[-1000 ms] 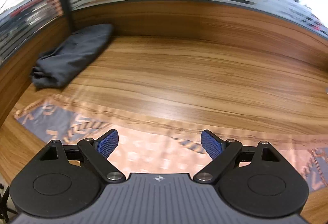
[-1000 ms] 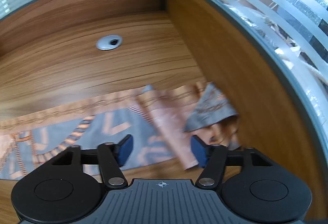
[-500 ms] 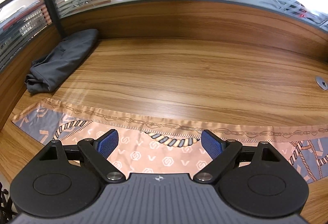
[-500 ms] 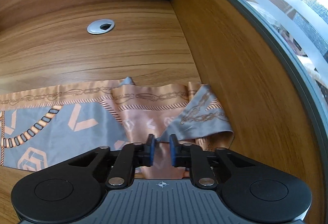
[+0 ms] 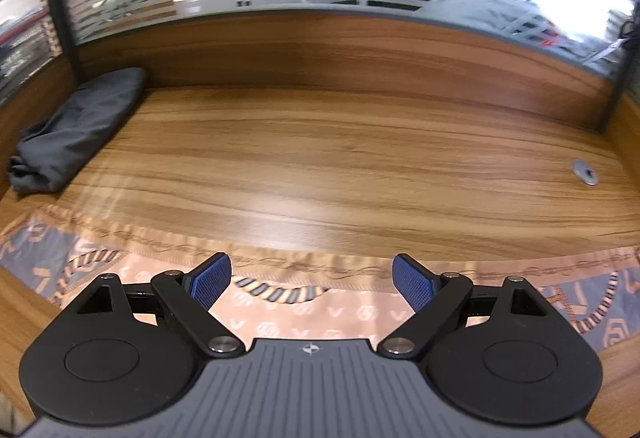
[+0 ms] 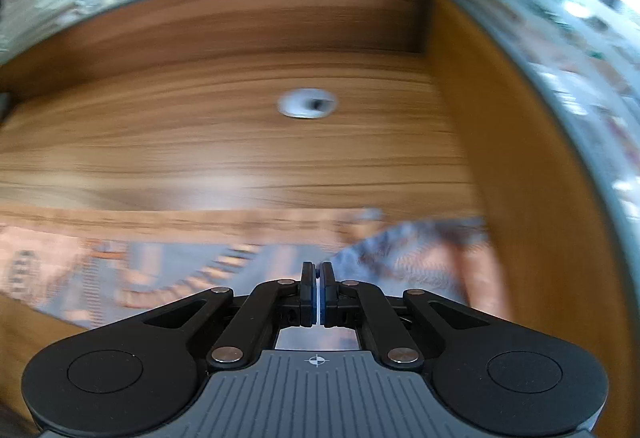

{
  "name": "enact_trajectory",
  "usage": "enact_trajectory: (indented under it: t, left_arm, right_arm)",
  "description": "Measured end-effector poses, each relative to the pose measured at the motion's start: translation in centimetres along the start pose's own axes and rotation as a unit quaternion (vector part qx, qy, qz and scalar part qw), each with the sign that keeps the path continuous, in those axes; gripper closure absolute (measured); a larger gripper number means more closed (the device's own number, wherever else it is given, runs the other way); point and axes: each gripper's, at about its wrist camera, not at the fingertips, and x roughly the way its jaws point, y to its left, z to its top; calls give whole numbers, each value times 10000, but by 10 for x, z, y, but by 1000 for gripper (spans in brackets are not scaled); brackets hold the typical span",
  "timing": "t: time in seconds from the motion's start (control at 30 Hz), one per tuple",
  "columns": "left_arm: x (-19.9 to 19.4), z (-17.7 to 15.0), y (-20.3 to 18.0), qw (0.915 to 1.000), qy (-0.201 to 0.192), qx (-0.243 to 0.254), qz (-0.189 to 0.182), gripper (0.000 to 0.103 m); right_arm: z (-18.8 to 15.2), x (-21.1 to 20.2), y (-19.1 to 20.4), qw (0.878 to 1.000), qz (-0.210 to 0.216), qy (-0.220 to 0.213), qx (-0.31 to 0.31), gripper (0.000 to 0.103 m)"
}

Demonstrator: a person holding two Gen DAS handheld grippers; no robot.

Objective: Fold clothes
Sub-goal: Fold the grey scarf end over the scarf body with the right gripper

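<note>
The left gripper (image 5: 311,280) hovers level, jaws wide apart, over the silky peach-and-grey patterned scarf (image 5: 280,314). The right gripper (image 6: 318,292) tilts down, jaws pinched together; the blur hides whether they grip the scarf (image 6: 168,266) on the wood-grain surface (image 6: 240,153)

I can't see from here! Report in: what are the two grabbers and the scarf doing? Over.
Left gripper open above scarf. Right gripper shut at its bunched end, grip unclear, view blurred. Dark bundle far left, not blocking.

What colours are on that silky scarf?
Peach-orange and grey-blue silky scarf, printed with chains and logos; left wrist view shows it best.
</note>
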Motion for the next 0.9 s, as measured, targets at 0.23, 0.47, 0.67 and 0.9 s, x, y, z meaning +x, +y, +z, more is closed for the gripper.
enact_trajectory:
  t: [0.23,0.47,0.67,0.9]
  left_arm:
    - [-9,-11,-7,9977,-58,275,-618,11]
    - [-13,-24,-11,9943,-55,397,-983,11]
    - [-9,-32,-14,9925,7,418,-1146,11]
    - [1,-40,-21,9918,42,570,-1145,12]
  right_arm:
    - [22,25,71,9932,1137,246,-109,99]
    - [45,46,138,9760,2115,498,-161,99]
    - [54,56,189,9644,2528,629,-453,99]
    - [54,60,208,9587,2594,777,-864,80]
